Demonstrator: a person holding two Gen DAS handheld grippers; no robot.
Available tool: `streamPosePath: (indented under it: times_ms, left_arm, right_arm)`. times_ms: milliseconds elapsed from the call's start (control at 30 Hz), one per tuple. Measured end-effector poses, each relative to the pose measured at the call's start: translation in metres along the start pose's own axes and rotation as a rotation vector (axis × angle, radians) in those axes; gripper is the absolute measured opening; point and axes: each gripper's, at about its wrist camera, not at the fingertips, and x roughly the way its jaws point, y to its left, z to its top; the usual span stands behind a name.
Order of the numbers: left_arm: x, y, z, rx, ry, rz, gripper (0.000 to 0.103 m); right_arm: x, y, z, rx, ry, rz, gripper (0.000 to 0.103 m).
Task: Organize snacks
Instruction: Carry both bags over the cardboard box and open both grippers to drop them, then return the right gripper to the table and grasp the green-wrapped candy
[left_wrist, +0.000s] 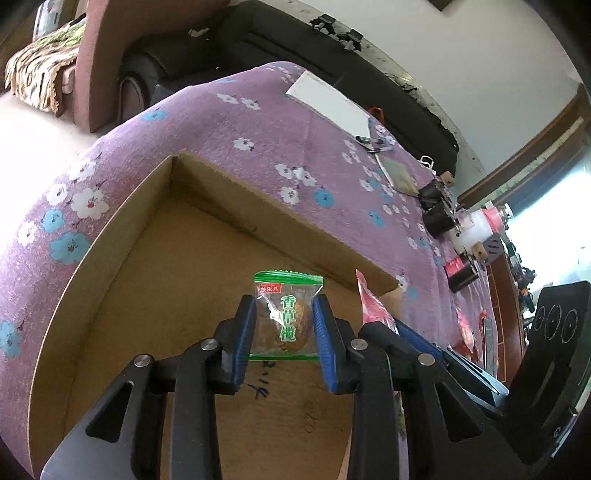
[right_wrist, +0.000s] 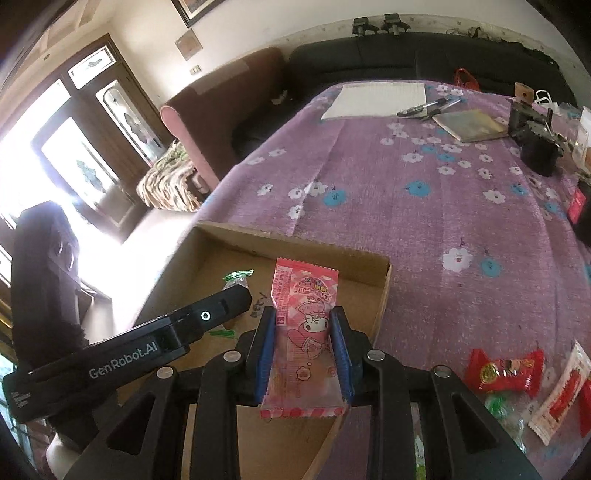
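Gripping snacks: left claw (left_wrist: 283, 325) green packet (left_wrist: 286, 314); right claw (right_wrist: 304, 347) pink (right_wrist: 304, 332)

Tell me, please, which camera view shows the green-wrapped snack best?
The left wrist view: the green-wrapped snack faces the camera, held in the left gripper over the cardboard box. The right wrist view shows only its green ends.

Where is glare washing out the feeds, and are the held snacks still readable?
Right wrist view: window blows out the left side; the pink wrapper in the right tongs stays sharp. Left wrist view: bright patch at the right edge, green-edged packet in the left tongs crisp.
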Motion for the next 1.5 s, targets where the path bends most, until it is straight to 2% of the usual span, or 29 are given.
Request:
streamPosePath:
  times_ms: [100, 133, 200, 333, 500, 600, 667, 733, 867, 967, 1067, 1233, 1333, 1500]
  left_arm:
    - [0.001, 0.005, 0.000, -0.024, 0.006, -0.003, 0.032]
    - [0.001, 0.006, 0.000, -0.029, 0.005, -0.007, 0.036]
    - [-0.002, 0.006, 0.001, -0.033, -0.007, -0.005, 0.043]
    - [-0.015, 0.002, 0.001, -0.028, -0.029, 0.008, 0.043]
    - [-0.045, -0.014, -0.010, -0.002, -0.072, -0.004, 0.043]
    - [-0.068, -0.030, -0.025, 0.033, -0.096, -0.025, 0.043]
    - [-0.079, -0.039, -0.036, 0.055, -0.103, -0.046, 0.049]
    - [-0.089, -0.049, -0.050, 0.066, -0.106, -0.064, 0.058]
    - [-0.100, -0.068, -0.076, 0.093, -0.100, -0.117, 0.059]
    - [-0.103, -0.081, -0.097, 0.111, -0.104, -0.143, 0.069]
    - [-0.093, -0.093, -0.114, 0.115, -0.075, -0.163, 0.071]
    - [-0.075, -0.109, -0.132, 0.127, -0.014, -0.160, 0.071]
    - [-0.070, -0.113, -0.136, 0.125, 0.010, -0.156, 0.071]
    - [-0.077, -0.112, -0.138, 0.119, -0.013, -0.143, 0.071]
  right_arm:
    - [0.002, 0.003, 0.000, -0.016, -0.012, -0.030, 0.033]
    - [0.002, 0.004, 0.000, -0.016, -0.013, -0.026, 0.037]
    - [0.002, 0.006, -0.001, -0.021, -0.014, -0.018, 0.038]
    - [-0.012, 0.009, 0.001, -0.040, -0.049, -0.033, 0.039]
    - [-0.048, -0.003, -0.001, -0.021, -0.108, -0.024, 0.041]
    - [-0.076, -0.018, -0.011, -0.009, -0.141, -0.026, 0.044]
    - [-0.094, -0.031, -0.020, 0.008, -0.154, -0.024, 0.045]
    - [-0.112, -0.047, -0.032, 0.032, -0.165, -0.027, 0.047]
    - [-0.145, -0.086, -0.063, 0.076, -0.179, -0.073, 0.050]
    - [-0.162, -0.121, -0.093, 0.117, -0.171, -0.127, 0.056]
    - [-0.168, -0.148, -0.117, 0.163, -0.150, -0.148, 0.056]
    - [-0.168, -0.174, -0.140, 0.213, -0.120, -0.131, 0.056]
    - [-0.161, -0.174, -0.140, 0.208, -0.109, -0.109, 0.056]
    - [-0.140, -0.152, -0.124, 0.150, -0.106, -0.054, 0.056]
